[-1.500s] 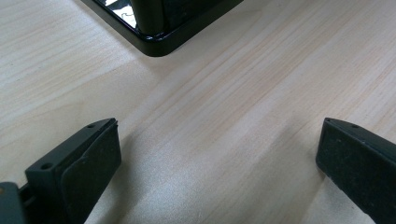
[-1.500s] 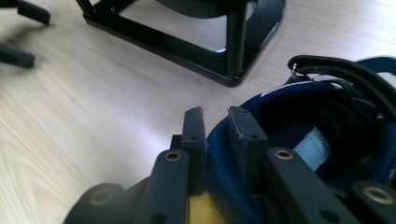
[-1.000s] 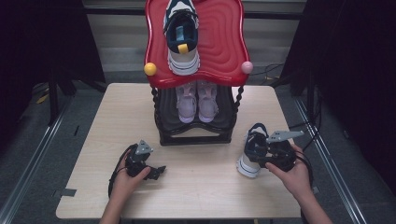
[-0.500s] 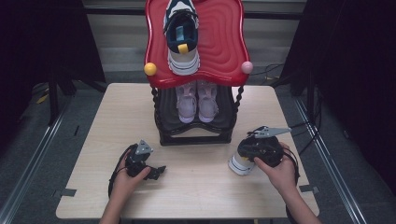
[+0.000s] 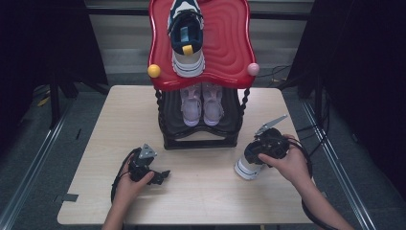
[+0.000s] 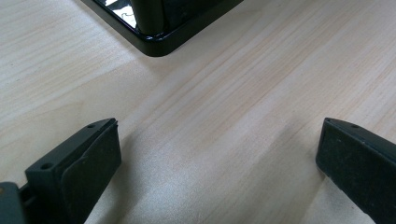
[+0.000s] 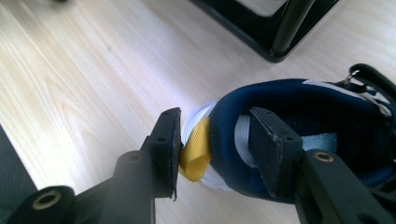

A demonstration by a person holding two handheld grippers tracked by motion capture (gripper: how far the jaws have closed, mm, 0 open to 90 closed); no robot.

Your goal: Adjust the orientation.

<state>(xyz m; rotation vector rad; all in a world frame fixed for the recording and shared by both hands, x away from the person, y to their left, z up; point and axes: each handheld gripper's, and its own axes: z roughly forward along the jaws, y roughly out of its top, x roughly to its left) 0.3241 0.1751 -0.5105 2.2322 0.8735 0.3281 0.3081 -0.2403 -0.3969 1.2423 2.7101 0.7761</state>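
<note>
A navy and white sneaker (image 5: pixel 246 167) rests toe-down on the table, right of the rack, with its heel raised. My right gripper (image 5: pixel 258 154) is shut on that heel. In the right gripper view one pad presses the yellow pull tab (image 7: pixel 194 150) and the other sits inside the sneaker's (image 7: pixel 299 100) collar. The right gripper's (image 7: pixel 212 135) jaws have just been opening, with the heel still between them. My left gripper (image 5: pixel 162 176) lies low on the table at the front left. Its jaws stand wide open in the left gripper view (image 6: pixel 219 154), with bare wood between them.
A black shoe rack with a red wavy top (image 5: pixel 227 45) stands at the table's middle back. A matching navy sneaker (image 5: pixel 186 36) sits on top and a pink pair (image 5: pixel 202 103) on the lower shelf. The rack's base corner (image 6: pixel 156 42) is close ahead of the left gripper.
My right hand moved left and up over the sneaker's heel. The sneaker swung from lying on the table to toe-down, heel raised. The left hand stayed put.
</note>
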